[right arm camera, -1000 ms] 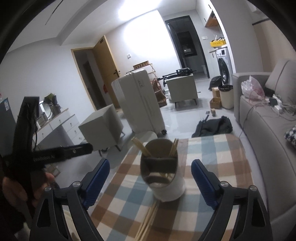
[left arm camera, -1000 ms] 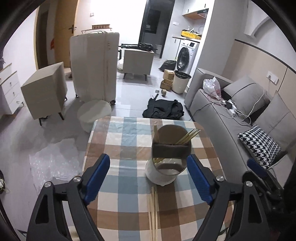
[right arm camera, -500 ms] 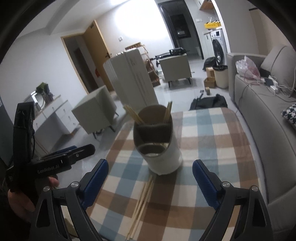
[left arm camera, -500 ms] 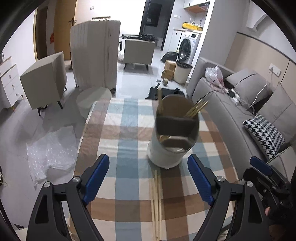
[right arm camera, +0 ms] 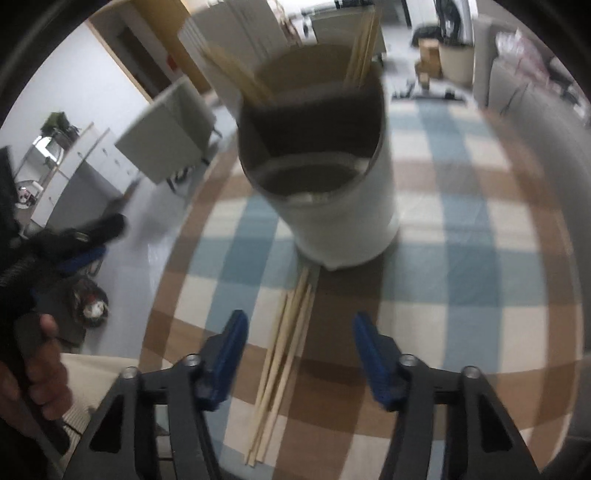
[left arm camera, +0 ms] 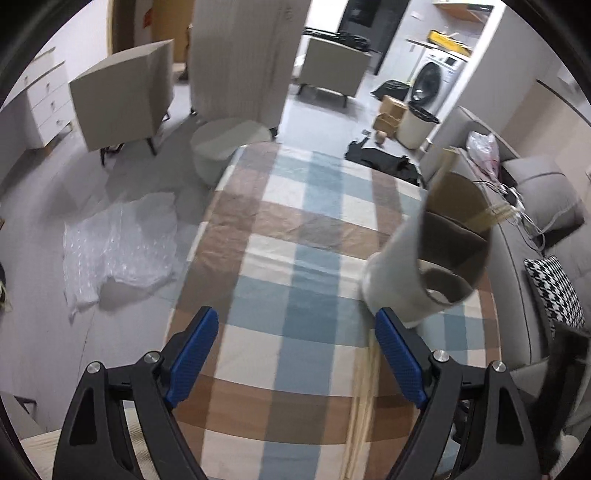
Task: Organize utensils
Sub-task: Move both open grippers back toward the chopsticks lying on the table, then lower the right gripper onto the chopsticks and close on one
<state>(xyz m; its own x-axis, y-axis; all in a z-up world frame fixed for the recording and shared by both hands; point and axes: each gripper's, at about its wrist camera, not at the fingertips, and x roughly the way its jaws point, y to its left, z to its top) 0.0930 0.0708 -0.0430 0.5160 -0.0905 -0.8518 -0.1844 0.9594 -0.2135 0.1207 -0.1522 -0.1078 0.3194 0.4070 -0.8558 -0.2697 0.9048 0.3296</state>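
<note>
Chopsticks (right arm camera: 286,354) are lying loose on the checked surface (right arm camera: 461,266) just in front of the white holder (right arm camera: 332,206), and the right tongs (right arm camera: 297,354), having dropped down from higher up, are closing around them without gripping yet, while the left tongs (left arm camera: 295,354) are hanging wide open and empty

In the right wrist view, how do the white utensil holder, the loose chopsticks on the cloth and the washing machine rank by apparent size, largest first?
1. White utensil holder, largest, though it stands closest to the camera.
2. Loose chopsticks, a long but thin bundle.
3. Washing machine, smallest; it is far away and cut by the frame edge, so its rank reflects distance only.
</note>
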